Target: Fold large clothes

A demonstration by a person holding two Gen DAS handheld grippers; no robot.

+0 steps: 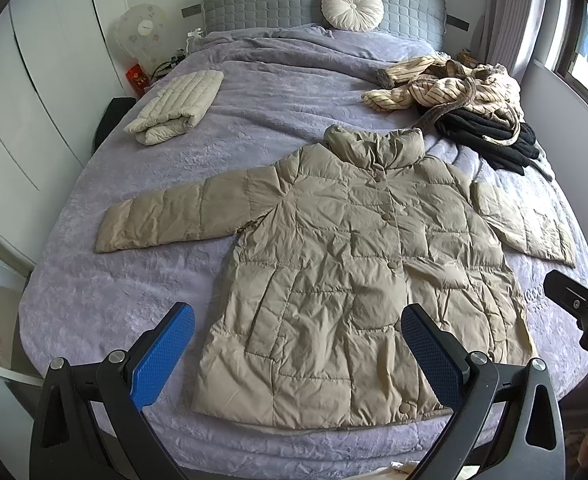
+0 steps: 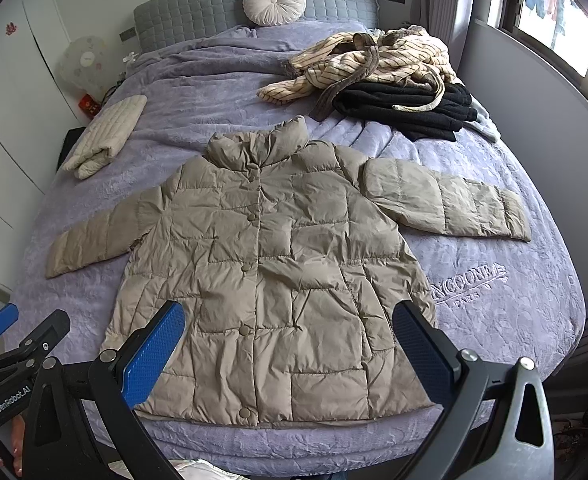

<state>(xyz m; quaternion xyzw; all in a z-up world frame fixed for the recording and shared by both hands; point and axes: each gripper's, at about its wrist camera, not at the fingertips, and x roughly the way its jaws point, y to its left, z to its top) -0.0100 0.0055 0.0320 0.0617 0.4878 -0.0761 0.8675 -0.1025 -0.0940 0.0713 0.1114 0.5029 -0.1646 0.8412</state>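
A khaki puffer jacket (image 1: 354, 264) lies flat, front up and buttoned, on the lilac bedspread (image 1: 141, 300), both sleeves spread out to the sides; it also shows in the right wrist view (image 2: 277, 272). My left gripper (image 1: 298, 344) is open and empty, held above the jacket's hem near the bed's foot. My right gripper (image 2: 287, 344) is open and empty too, also above the lower half of the jacket. The right gripper's side shows at the right edge of the left wrist view (image 1: 582, 312), and the left gripper shows at the left edge of the right wrist view (image 2: 17, 344).
A folded cream quilted jacket (image 1: 177, 106) lies at the bed's far left. A pile of striped cream and black clothes (image 1: 466, 100) lies at the far right. A round cushion (image 1: 352, 6) leans on the grey headboard. White wardrobes stand left, a window right.
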